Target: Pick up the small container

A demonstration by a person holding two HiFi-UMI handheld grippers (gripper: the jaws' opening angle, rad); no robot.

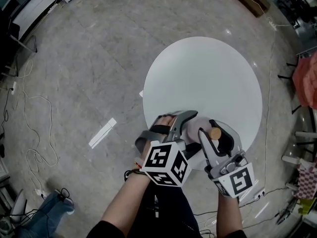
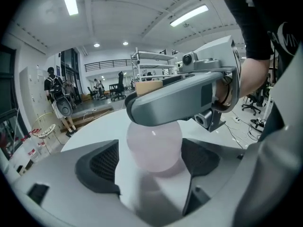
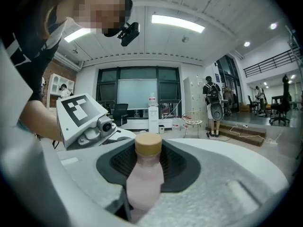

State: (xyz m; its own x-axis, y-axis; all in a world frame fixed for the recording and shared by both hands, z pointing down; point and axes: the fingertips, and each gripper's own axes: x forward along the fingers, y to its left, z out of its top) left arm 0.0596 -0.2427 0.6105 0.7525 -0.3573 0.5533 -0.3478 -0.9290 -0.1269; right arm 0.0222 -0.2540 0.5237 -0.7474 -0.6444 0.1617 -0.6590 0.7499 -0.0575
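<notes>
R claw [image 1: 212, 129] clenched on small container [image 1: 192, 128], long axis roughly level, cap [image 1: 214, 133] pointing right, base [image 2: 154, 145] facing released L claw [image 2: 154, 163].

table [image 1: 208, 73]: round, white | floor [image 1: 89, 73]: grey | cloth [image 1: 308, 81]: red

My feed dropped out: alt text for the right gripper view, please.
The right tool is shut on a small pink bottle, its tan cap pointing away from the camera. The left tool's marker cube sits close behind at left; a person stands far off at right.
</notes>
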